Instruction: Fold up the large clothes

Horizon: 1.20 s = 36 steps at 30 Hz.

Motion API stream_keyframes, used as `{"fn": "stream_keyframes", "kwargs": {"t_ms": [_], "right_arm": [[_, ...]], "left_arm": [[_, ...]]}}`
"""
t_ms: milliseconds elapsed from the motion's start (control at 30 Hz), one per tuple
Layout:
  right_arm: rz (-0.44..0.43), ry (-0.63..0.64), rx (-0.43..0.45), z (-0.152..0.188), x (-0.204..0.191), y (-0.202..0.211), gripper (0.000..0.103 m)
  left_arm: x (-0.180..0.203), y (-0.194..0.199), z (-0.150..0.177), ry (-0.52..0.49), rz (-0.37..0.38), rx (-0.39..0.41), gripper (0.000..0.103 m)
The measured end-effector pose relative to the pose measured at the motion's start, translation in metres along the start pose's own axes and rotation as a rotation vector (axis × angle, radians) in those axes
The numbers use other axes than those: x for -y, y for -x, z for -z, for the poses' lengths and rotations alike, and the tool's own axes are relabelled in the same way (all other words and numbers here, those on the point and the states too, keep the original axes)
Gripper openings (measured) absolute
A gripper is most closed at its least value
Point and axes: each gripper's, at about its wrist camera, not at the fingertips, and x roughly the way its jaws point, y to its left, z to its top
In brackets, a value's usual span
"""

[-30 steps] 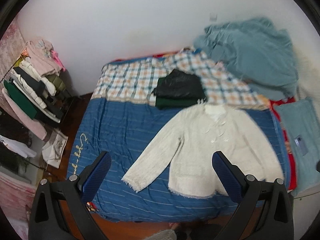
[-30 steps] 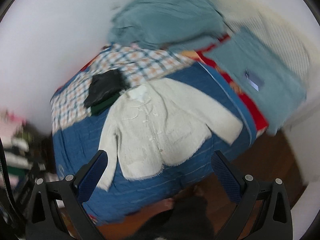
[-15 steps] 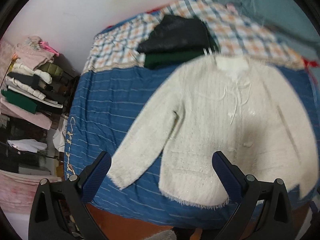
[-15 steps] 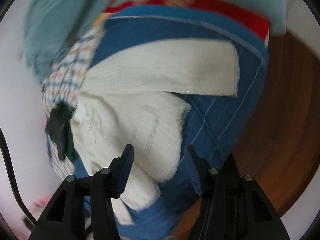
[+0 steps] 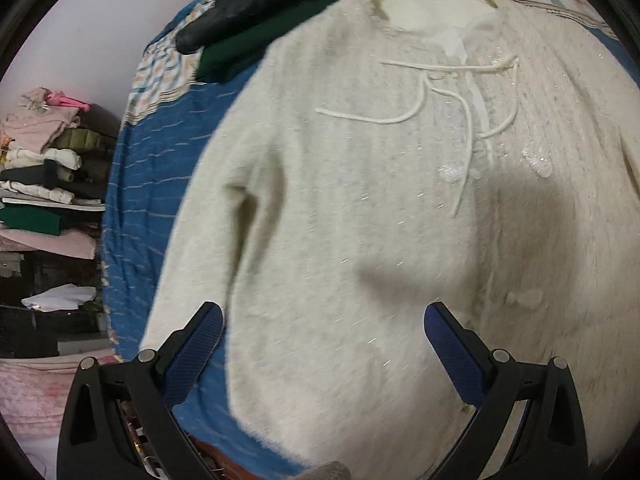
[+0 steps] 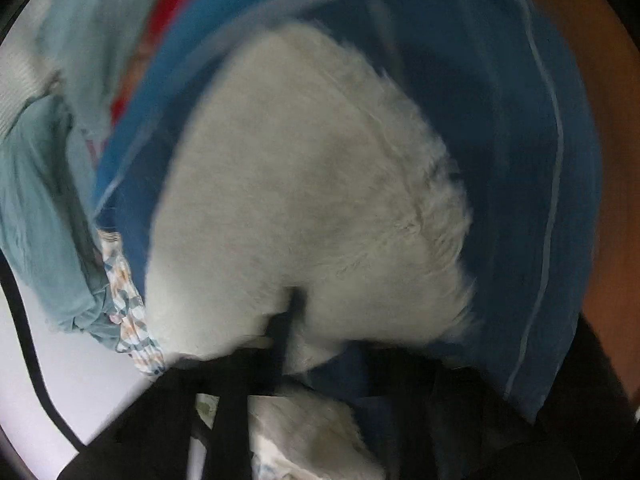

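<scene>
Cream fuzzy knit fills both views: the cardigan lies flat, front up, on the blue striped bedcover. The left gripper hangs over its lower left part with the jaws wide apart, holding nothing. The right gripper seems pinched on the right sleeve, though blur makes the fingers hard to read. The step looks like the first sleeve fold; next, the sleeve must go across the chest. Farther off, dark folded clothes touch the collar; the hem is cut off.
</scene>
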Motion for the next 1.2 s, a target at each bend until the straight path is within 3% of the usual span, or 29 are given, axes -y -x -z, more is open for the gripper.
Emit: {"fn": "stream_keyframes", "kwargs": {"t_ms": [133, 200, 300, 367, 400, 500, 600, 633, 767, 833, 867, 933, 967, 1100, 1200], "right_arm": [[-0.039, 0.148, 0.137, 0.004, -0.053, 0.04, 0.009], [-0.054, 0.283, 0.218, 0.009, -0.086, 0.058, 0.008], [0.025, 0.406, 0.197, 0.011, -0.1, 0.039, 0.01], [0.025, 0.337, 0.085, 0.002, -0.081, 0.003, 0.018], [0.001, 0.292, 0.051, -0.001, -0.071, -0.012, 0.028], [-0.102, 0.22, 0.053, -0.009, -0.056, -0.038, 0.044], [-0.193, 0.176, 0.087, -0.012, -0.064, -0.055, 0.067], [-0.214, 0.163, 0.103, -0.01, -0.072, -0.059, 0.069], [-0.267, 0.143, 0.131, -0.013, -0.094, -0.069, 0.069], [-0.292, 0.131, 0.129, -0.017, -0.1, -0.073, 0.064], [-0.296, 0.128, 0.129, -0.017, -0.102, -0.077, 0.058], [-0.291, 0.115, 0.122, -0.019, -0.112, -0.089, 0.025], [-0.288, 0.112, 0.122, -0.021, -0.109, -0.087, 0.02], [-0.27, 0.195, 0.188, -0.019, -0.129, -0.05, 0.015], [-0.288, 0.333, 0.243, 0.004, -0.182, -0.014, 0.014]], "left_arm": [[0.01, -0.007, -0.003, 0.006, 0.038, 0.017, 0.103], [0.012, -0.013, 0.0, 0.013, 0.056, 0.038, 0.103], [0.025, -0.033, 0.002, -0.016, 0.049, 0.041, 0.103], [0.028, -0.052, 0.005, -0.03, 0.047, 0.014, 0.103], [0.027, -0.059, 0.006, -0.029, 0.055, 0.007, 0.103], [0.028, -0.075, 0.008, -0.024, 0.103, 0.011, 0.103], [0.032, -0.081, 0.006, -0.024, 0.14, 0.04, 0.103], [0.032, -0.082, 0.004, -0.016, 0.153, 0.055, 0.103], [0.027, -0.088, -0.007, 0.05, 0.244, 0.074, 0.103], [0.022, -0.092, -0.011, 0.084, 0.286, 0.068, 0.103], [0.021, -0.094, -0.013, 0.094, 0.305, 0.058, 0.103], [0.02, -0.093, -0.017, 0.076, 0.315, 0.046, 0.103], [0.02, -0.092, -0.019, 0.063, 0.314, 0.043, 0.103], [0.007, -0.083, -0.029, 0.059, 0.302, 0.041, 0.103], [-0.013, -0.074, -0.038, 0.114, 0.276, 0.055, 0.103]]}}
